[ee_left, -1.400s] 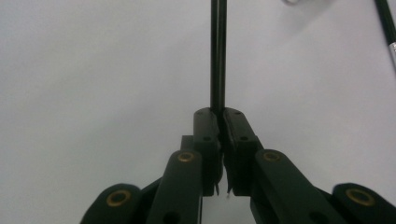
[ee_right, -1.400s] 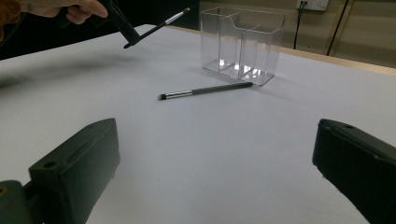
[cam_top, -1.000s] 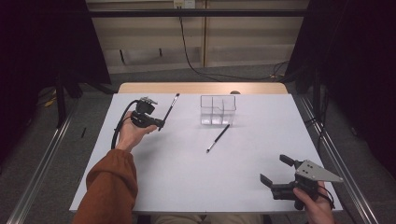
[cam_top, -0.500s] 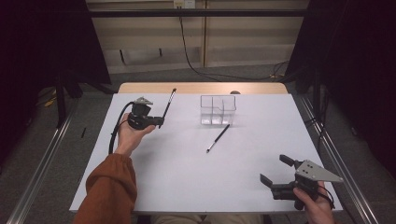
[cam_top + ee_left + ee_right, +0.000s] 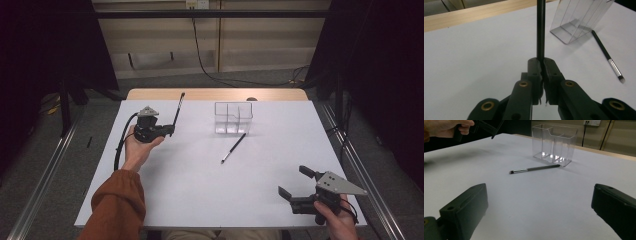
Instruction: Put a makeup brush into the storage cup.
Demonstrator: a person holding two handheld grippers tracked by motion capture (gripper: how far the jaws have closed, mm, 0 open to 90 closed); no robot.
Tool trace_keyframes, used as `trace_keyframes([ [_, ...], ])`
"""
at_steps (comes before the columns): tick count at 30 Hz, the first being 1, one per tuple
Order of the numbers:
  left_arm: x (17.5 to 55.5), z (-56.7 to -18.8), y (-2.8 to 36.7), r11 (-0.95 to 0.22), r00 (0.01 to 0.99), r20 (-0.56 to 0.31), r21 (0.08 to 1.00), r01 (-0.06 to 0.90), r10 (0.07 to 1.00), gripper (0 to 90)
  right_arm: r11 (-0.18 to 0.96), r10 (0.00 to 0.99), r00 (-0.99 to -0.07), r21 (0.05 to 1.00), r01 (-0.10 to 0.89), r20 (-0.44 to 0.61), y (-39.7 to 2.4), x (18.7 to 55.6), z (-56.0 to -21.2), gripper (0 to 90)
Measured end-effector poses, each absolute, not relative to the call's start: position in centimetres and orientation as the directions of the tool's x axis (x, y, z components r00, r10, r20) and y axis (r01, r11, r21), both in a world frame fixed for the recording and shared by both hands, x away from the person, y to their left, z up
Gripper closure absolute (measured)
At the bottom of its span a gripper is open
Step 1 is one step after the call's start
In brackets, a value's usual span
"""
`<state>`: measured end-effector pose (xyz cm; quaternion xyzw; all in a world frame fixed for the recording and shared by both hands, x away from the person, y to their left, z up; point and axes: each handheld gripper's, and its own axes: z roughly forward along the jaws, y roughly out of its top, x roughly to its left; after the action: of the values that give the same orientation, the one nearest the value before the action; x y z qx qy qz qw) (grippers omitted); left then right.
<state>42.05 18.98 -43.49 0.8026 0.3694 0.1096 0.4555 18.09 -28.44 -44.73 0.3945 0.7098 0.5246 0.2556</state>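
Left gripper [image 5: 169,131] clamps thin black brush [image 5: 177,107], long axis toward far table edge; clear plastic organizer [image 5: 233,118] lies rightward; right gripper [image 5: 295,182] agape.

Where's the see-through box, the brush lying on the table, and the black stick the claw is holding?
Clear box [image 5: 233,118], high view, on its front wall.
Brush on the table [image 5: 234,147], high view, middle of its black handle.
Held black stick [image 5: 540,30], left gripper view, on its shaft above the jaws.
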Motion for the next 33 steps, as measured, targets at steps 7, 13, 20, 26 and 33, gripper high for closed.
trace_keyframes([
  [7, 41.0, -43.2, 19.3, -0.273, 0.731, -0.172, 0.852, 0.447, 0.661, 84.9, 0.140, 0.827, -0.560, 0.947, 0.291, 0.050, -28.4, 18.1, -44.7, 0.4],
  [13, 39.8, -42.8, 20.0, -0.232, 0.745, -0.181, 0.880, 0.414, 0.642, 84.8, 0.133, 0.827, -0.559, 0.948, 0.289, 0.054, -28.4, 18.1, -44.7, 0.4],
  [20, 38.7, -43.1, 20.8, -0.212, 0.748, -0.192, 0.888, 0.408, 0.635, 84.8, 0.135, 0.827, -0.560, 0.948, 0.288, 0.052, -28.3, 18.1, -44.7, 0.4],
  [26, 37.2, -43.2, 20.6, -0.223, 0.776, -0.182, 0.896, 0.384, 0.604, 84.8, 0.138, 0.823, -0.565, 0.949, 0.284, 0.049, -28.2, 18.1, -44.7, 0.4],
  [33, 35.9, -42.9, 20.6, -0.193, 0.797, -0.213, 0.905, 0.379, 0.565, 84.8, 0.132, 0.818, -0.573, 0.951, 0.279, 0.055, -28.2, 18.1, -44.6, 0.4],
])
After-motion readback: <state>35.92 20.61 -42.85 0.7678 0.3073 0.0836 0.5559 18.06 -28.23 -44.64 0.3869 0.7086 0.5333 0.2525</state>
